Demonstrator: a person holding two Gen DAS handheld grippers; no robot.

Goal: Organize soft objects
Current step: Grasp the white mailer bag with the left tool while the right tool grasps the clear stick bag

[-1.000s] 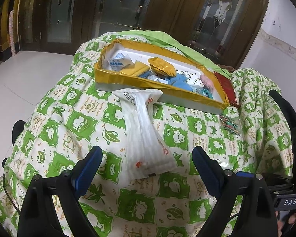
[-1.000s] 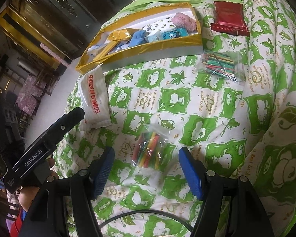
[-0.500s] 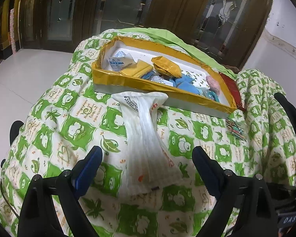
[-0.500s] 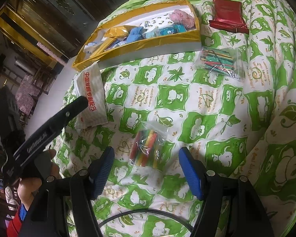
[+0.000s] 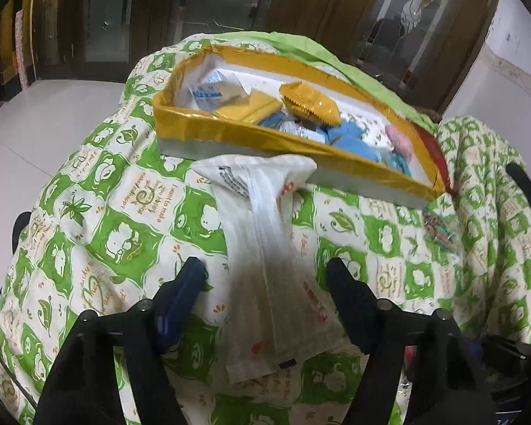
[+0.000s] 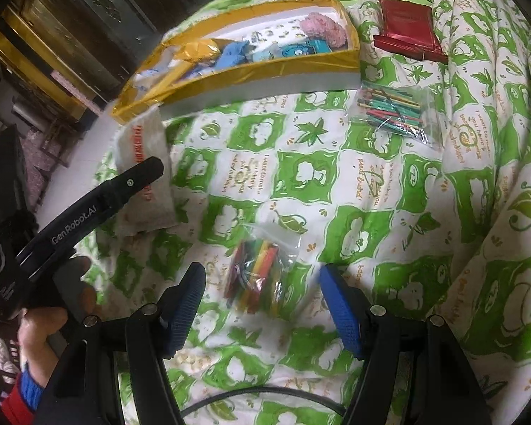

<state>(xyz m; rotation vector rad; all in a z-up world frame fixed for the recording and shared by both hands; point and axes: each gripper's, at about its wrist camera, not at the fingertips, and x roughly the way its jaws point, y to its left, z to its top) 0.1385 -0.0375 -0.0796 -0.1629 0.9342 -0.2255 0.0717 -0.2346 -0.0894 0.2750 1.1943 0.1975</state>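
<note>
A long white plastic packet (image 5: 262, 248) with red print lies on the green-and-white quilt, its far end touching the gold-rimmed tray (image 5: 251, 134). My left gripper (image 5: 265, 294) straddles the packet's near half. Its jaws are closing, with a small gap still showing on the left side. In the right wrist view a small clear bag of coloured sticks (image 6: 262, 276) lies between the blue pads of my right gripper (image 6: 263, 301), which stands open and does not touch it. The tray (image 6: 265, 67) holds several soft items: yellow, blue, white and pink.
A second bag of coloured sticks (image 6: 389, 113) and a dark red packet (image 6: 407, 32) lie to the right of the tray. The quilt (image 6: 371, 194) drops away to a tiled floor (image 5: 24, 134) on the left. A hand (image 6: 49, 318) holds the left tool's black shell (image 6: 88, 205).
My left gripper has come down and forward over the white packet and its jaws have narrowed around it. The right gripper has hardly moved.
</note>
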